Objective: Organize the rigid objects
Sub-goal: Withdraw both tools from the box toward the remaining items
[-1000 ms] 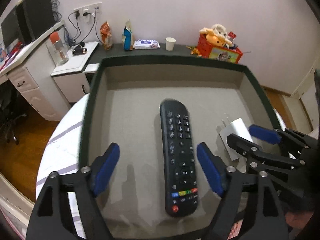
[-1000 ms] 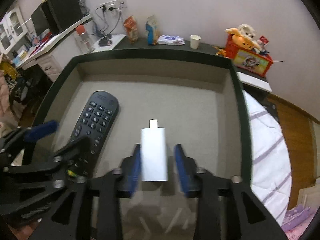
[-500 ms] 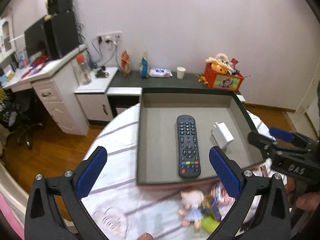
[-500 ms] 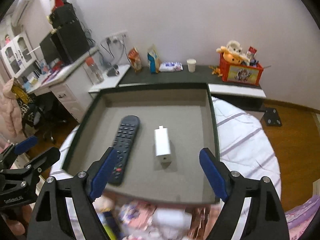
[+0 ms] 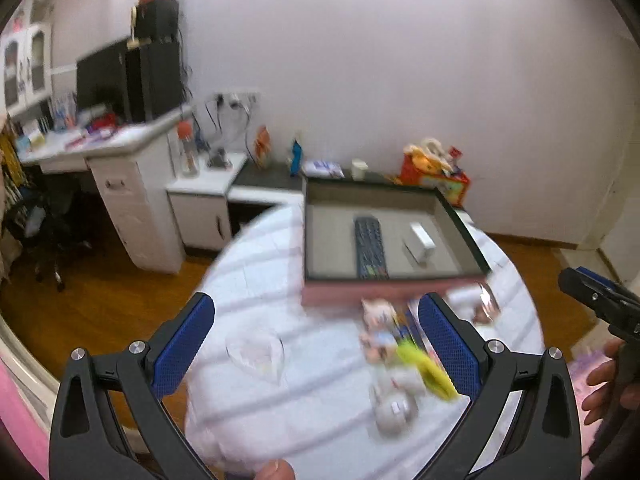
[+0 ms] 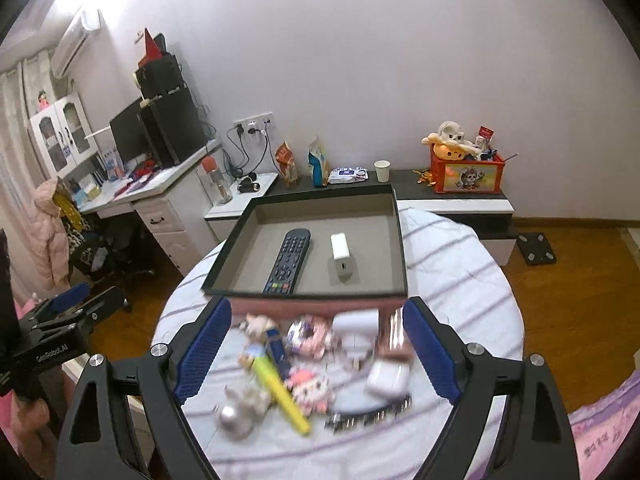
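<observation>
Black remote (image 6: 289,262) and white charger (image 6: 340,249) in a grey-lined tray (image 6: 320,293); purple-striped white tablecloth (image 6: 452,280).

Black remote (image 6: 289,261) lies flat, buttons up, in open dark tray (image 6: 325,198). White charger (image 6: 341,252) at its 3 o'clock, apart. Blurred toys (image 6: 310,386) heaped at tray's 6 o'clock.

Both wrist views look obliquely down from nearby, sharing the tray (image 5: 460,216) (image 6: 400,240) and the cluttered table (image 5: 260,264) (image 6: 460,280).
</observation>
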A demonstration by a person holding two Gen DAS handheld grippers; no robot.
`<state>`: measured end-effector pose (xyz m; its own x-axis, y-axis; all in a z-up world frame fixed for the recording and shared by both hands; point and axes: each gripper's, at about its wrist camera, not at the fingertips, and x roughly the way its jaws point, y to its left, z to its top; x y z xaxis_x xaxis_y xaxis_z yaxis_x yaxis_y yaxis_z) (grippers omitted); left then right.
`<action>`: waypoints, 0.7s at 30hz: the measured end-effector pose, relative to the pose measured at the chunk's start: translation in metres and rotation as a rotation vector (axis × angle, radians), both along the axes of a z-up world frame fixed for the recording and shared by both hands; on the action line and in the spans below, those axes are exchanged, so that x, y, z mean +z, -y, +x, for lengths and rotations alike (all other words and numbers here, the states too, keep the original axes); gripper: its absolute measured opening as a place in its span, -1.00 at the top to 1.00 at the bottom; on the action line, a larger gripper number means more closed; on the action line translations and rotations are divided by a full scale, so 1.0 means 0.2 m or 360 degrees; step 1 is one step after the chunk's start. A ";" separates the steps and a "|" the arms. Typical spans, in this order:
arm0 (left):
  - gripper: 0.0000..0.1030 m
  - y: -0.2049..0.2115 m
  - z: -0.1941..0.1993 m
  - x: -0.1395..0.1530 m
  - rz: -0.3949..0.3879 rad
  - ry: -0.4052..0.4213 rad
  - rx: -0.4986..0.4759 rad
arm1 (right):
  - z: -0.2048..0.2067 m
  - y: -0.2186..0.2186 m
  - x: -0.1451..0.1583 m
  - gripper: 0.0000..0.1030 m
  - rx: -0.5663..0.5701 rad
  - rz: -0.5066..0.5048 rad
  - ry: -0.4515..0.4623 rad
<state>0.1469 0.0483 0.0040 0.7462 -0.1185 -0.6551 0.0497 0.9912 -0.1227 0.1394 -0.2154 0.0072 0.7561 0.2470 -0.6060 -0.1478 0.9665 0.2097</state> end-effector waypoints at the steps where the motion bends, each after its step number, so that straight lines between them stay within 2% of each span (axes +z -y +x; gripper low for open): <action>1: -1.00 0.00 -0.02 -0.02 -0.0024 -0.0059 -0.0022 | -0.04 0.00 -0.01 -0.73 -0.0006 0.0000 0.0000; 4: -1.00 -0.01 -0.09 -0.10 -0.0058 -0.0162 -0.0040 | -0.15 0.01 -0.07 -0.73 -0.0034 0.0003 -0.0031; 10: -1.00 0.04 -0.25 -0.20 0.0008 -0.0183 -0.0013 | -0.30 0.05 -0.23 -0.73 -0.0085 0.0004 -0.0144; 13: -1.00 0.09 -0.30 -0.24 0.0022 -0.0200 -0.0047 | -0.34 0.09 -0.28 -0.73 -0.0106 0.0004 -0.0194; 17: -1.00 0.16 -0.31 -0.28 0.0121 -0.0228 -0.0075 | -0.37 0.11 -0.32 -0.73 -0.0130 -0.0013 -0.0214; 21: -1.00 0.17 -0.30 -0.28 0.0099 -0.0227 -0.0095 | -0.36 0.11 -0.34 -0.73 -0.0135 -0.0027 -0.0230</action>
<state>0.0862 0.0149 -0.0518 0.6380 -0.1156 -0.7613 0.0949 0.9929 -0.0713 0.0682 -0.2375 -0.0605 0.6786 0.1750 -0.7133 -0.0352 0.9778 0.2065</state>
